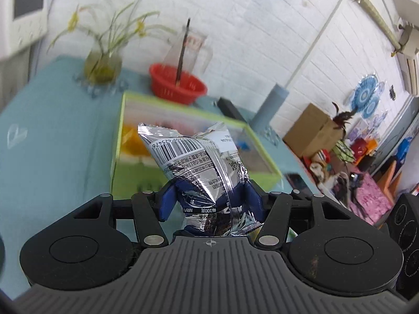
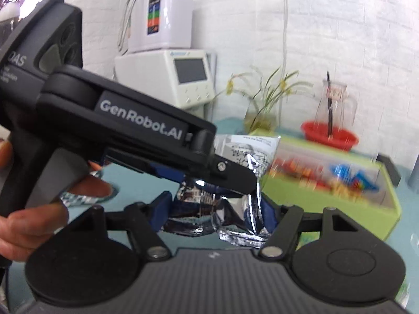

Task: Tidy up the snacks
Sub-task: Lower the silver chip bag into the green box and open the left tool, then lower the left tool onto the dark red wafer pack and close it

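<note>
Packet: my left gripper (image 1: 209,201) clamps a crinkled silver snack packet (image 1: 193,162), barcode at 11 o'clock.
Right gripper (image 2: 214,209): clamps another silver foil packet (image 2: 235,217).

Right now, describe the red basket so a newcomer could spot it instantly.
Start at the teal table against the white brick wall. Find the green-rimmed box of snacks in the middle, then look just behind its far edge. The red basket sits there, a round slatted plastic bowl, between the glass vase of yellow flowers and a clear glass pitcher; it is the only red thing on the table.
</note>
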`<state>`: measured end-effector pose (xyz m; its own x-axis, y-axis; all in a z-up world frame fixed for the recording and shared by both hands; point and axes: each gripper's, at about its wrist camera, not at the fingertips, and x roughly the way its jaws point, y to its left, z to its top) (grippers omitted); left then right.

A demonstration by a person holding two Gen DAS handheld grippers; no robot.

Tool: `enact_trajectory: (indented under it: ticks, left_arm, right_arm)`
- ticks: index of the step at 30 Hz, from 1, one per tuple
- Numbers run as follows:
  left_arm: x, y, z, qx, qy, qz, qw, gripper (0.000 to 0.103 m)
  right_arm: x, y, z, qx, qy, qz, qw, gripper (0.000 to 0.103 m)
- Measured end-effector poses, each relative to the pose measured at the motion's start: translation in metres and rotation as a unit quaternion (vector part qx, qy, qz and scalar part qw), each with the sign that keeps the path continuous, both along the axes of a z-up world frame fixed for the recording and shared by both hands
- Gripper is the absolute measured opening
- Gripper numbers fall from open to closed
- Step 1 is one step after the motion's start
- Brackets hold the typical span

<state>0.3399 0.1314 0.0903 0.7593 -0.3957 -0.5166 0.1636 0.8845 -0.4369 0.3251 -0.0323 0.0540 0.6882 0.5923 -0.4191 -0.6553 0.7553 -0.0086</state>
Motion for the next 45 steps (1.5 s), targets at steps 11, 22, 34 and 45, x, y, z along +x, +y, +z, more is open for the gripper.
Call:
enact_trajectory:
  ticks: [11,22,34,45]
  left_arm:
    - [0.145,0.010,-0.042,0.055,0.068,0.024,0.9959,0.044]
    - [0.097,0.014,-0.018,0.071,-0.055,0.063,0.9939,0.079]
    - [-0.042,-0.016,0.028,0.061,-0.130,0.047,0.9886,0.086]
    - [-0.135,-0.044,0.028,0.045,-0.126,0.007,0.9910,0.090]
  right_arm:
    - [0.151,0.039,-0.031,-0.058,0.069,0.003,0.996,0.070]
    - [0.130,0.004,-0.029,0.017,0.055,-0.029,0.998,0.101]
    - [-0.001,-0.090,0.074,0.075,-0.067,-0.144,0.985,0.103]
    - [-0.112,-0.124,0.126,0.082,-0.157,-0.164,0.970,0.103]
